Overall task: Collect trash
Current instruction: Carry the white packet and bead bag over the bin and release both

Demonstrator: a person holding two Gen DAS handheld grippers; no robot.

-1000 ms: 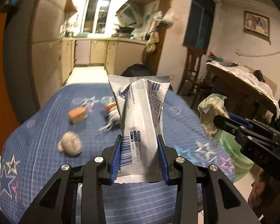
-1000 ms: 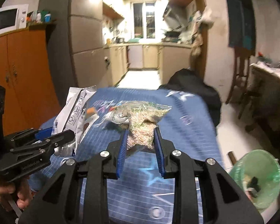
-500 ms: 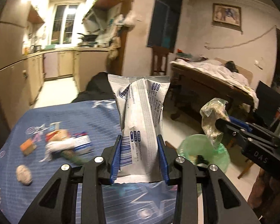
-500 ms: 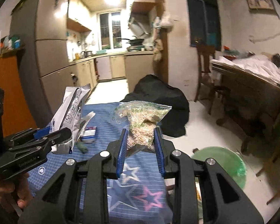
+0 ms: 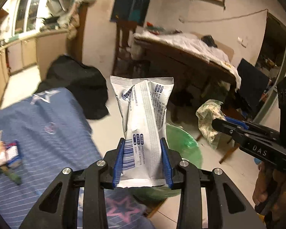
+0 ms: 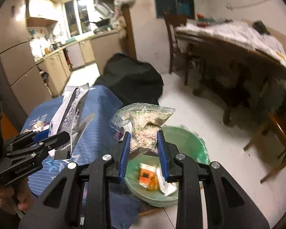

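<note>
A person is holding a two-finger gripper in each hand beside a table draped in a blue cloth (image 5: 53, 126) printed with stars. The left gripper (image 5: 142, 158) is pinching the lower end of a white snack wrapper (image 5: 143, 114), its blue pads pressing on both sides, and the wrapper is standing upright above the jaws, printed with dark blue text and a barcode. The right gripper (image 6: 144, 150) is clamping a small clear plastic bag of pale grains (image 6: 143, 131), the bag's loose top fanning out above the pads. Both pieces of trash are hanging in the air off the table's edge, over a green bin lined with a plastic bag (image 6: 188, 143) that is standing on the pale tiled floor. Inside the bin, an orange-and-white carton (image 6: 148, 175) and a white scrap are lying at the bottom. In the left wrist view, more litter (image 5: 7, 152) is lying on the cloth at the far left, blurred. A black bundle (image 6: 131, 78) is sitting past the far end of the table. Behind, a wooden table with a white sheet (image 5: 190, 43) is standing against the wall.
</note>
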